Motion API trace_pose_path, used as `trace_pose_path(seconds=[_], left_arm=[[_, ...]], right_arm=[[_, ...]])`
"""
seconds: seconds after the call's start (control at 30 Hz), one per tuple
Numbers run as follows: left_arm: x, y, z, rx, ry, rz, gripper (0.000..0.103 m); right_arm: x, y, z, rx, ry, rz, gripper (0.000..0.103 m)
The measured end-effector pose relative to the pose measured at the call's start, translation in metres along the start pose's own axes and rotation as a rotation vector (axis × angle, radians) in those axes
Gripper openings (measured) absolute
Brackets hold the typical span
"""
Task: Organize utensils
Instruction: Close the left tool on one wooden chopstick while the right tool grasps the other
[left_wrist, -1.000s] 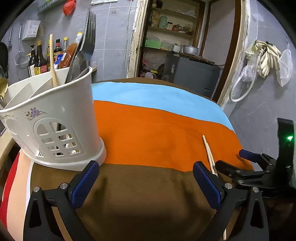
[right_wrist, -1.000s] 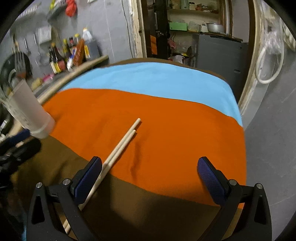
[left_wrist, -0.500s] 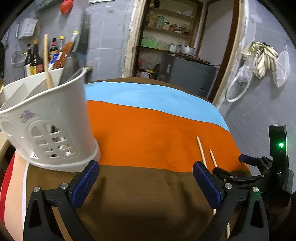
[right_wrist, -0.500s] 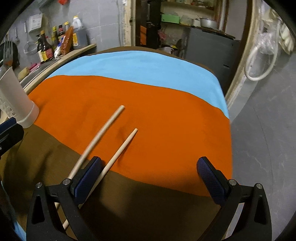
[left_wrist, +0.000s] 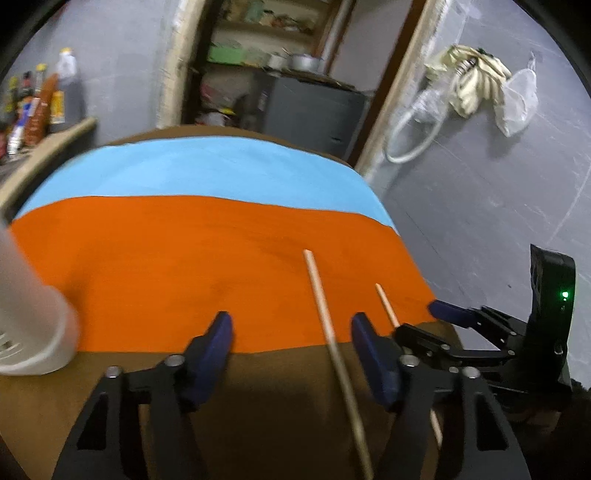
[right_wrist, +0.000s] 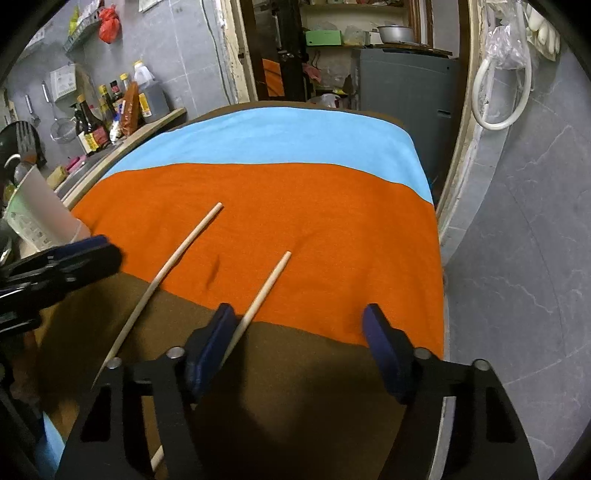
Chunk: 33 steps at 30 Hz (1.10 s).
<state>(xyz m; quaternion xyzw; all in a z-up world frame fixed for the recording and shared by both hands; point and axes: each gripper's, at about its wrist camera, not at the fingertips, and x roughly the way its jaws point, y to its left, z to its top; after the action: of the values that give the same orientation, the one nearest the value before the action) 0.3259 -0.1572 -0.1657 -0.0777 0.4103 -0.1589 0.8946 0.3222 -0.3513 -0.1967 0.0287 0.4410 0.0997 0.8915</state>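
Note:
Two wooden chopsticks lie apart on the striped cloth (left_wrist: 184, 240). In the left wrist view, the longer-looking chopstick (left_wrist: 321, 299) runs between the fingers of my left gripper (left_wrist: 291, 341), nearer the right finger; the pads do not press it and the jaws are closing. The other chopstick (left_wrist: 386, 304) passes behind that finger, toward my right gripper (left_wrist: 424, 319). In the right wrist view, my right gripper (right_wrist: 299, 334) is closing with a chopstick (right_wrist: 266, 288) just inside its left finger, unpinched. The second chopstick (right_wrist: 184, 243) lies to the left. The white utensil holder (left_wrist: 33, 325) stands far left.
Sauce bottles (right_wrist: 110, 110) line a counter at the back left. The table's right edge (right_wrist: 439, 258) drops to a grey floor. A grey cabinet (right_wrist: 406, 92) stands beyond the far end. My left gripper (right_wrist: 107, 251) shows at the left of the right wrist view.
Both pairs of jaws have narrowed. The left view has swung right, so the holder slid to its left edge and one chopstick now sits between its fingers. The chopsticks lie further apart.

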Motion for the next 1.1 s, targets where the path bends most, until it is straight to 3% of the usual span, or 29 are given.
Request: trace_pose_path(seconds=[0.2,0.5,0.77,0.93,1.0,1.1], left_arm=[[0.025,-0.013,0.0,0.026,0.109,-0.021,0.027],[0.04,-0.02,0.003,0.035,0.177,-0.016,0.012],[0.052,-0.018,0.013,0.005,0.258,-0.035,0.008],[0.051,-0.016,0.012,-0.028,0.273,-0.034,0.007],[0.049,-0.015,0.011,-0.045,0.27,-0.039,0.005],[0.043,-0.015,0.007,-0.054,0.277,-0.054,0.005]], right_arm=[[-0.003,0.0,0.002,-0.009,0.004,0.053,0.039],[0.013,0.009,0.006,0.02,0.055,0.108,0.024],[0.027,0.007,0.016,0.056,0.181,0.154,0.025],[0.032,0.021,0.019,0.047,0.227,0.095,0.018],[0.032,0.02,0.02,0.071,0.235,0.1,0.011],[0.031,0.015,0.019,0.129,0.25,0.131,0.009]])
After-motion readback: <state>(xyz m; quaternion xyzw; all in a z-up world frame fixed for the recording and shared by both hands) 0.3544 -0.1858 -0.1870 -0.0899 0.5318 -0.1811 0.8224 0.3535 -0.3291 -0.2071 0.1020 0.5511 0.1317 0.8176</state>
